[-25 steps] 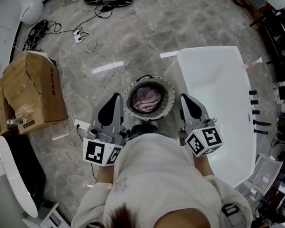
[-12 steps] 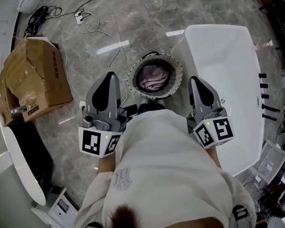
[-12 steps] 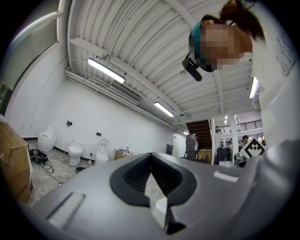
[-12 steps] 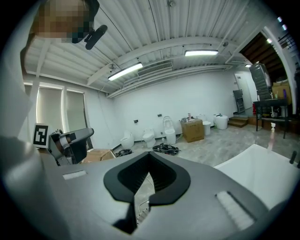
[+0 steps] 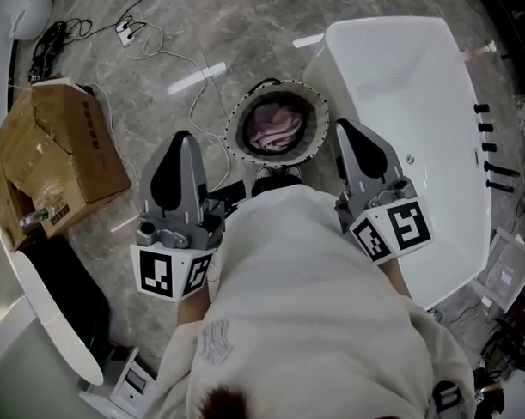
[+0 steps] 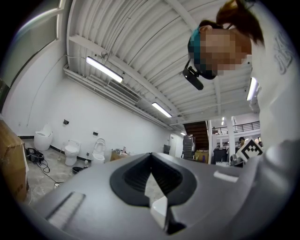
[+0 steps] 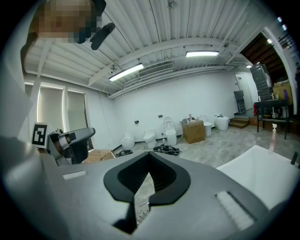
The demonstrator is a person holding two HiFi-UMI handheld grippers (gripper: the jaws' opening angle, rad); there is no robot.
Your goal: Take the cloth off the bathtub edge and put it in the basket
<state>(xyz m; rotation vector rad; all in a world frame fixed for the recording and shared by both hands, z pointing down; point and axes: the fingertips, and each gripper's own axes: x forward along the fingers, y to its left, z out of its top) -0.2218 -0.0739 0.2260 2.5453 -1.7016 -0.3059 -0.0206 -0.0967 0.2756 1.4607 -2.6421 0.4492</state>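
The pink cloth lies bunched in the bottom of the round basket, off the bathtub edge. The basket stands on the marble floor, just beside the left rim of the white bathtub and straight ahead of the person.

The person stands over it with both elbows tucked at the sides of a white shirt, and the grippers point forward on either side of the basket. The left gripper is held above the floor to the basket's left, near its rim. Its fingers are pressed together at the tips and there is nothing between them; its own view looks across the room roughly level. The right gripper hangs over the near left rim of the bathtub, just right of the basket. Its fingers are also closed tip to tip and hold nothing. Its view shows a slice of the tub at lower right and the left gripper out to the side. Each marker cube sits close against the person's waist.

Further left on the floor stands an open cardboard box. A power strip with loose cables lies beyond it.
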